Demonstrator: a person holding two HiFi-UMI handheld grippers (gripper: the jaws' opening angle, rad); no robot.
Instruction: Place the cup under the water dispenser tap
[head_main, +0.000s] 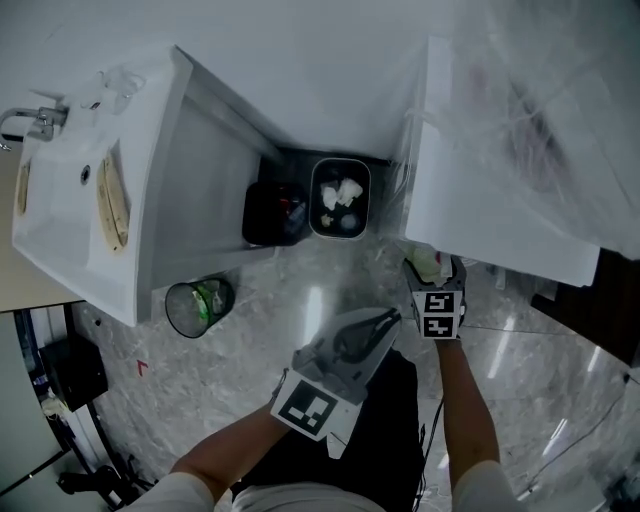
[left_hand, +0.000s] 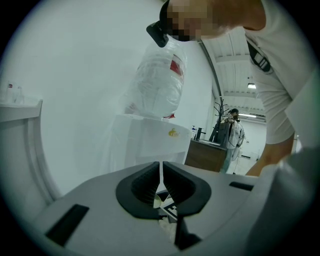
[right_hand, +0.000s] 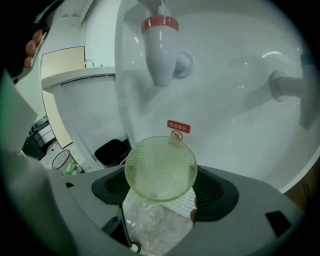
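Note:
My right gripper is shut on a pale green textured glass cup, mouth toward the camera. The cup sits below and slightly right of the white tap with a red collar on the water dispenser. A second tap shows at the right. In the head view the right gripper holds the cup against the dispenser's lower front. My left gripper hangs lower and nearer to me, its jaws shut with nothing between them; the left gripper view shows the left gripper aimed at the dispenser's water bottle.
A white sink counter stands at the left. A black bin and a grey bin with paper stand in the corner. A mesh wastebasket stands on the marble floor. Another person stands far off.

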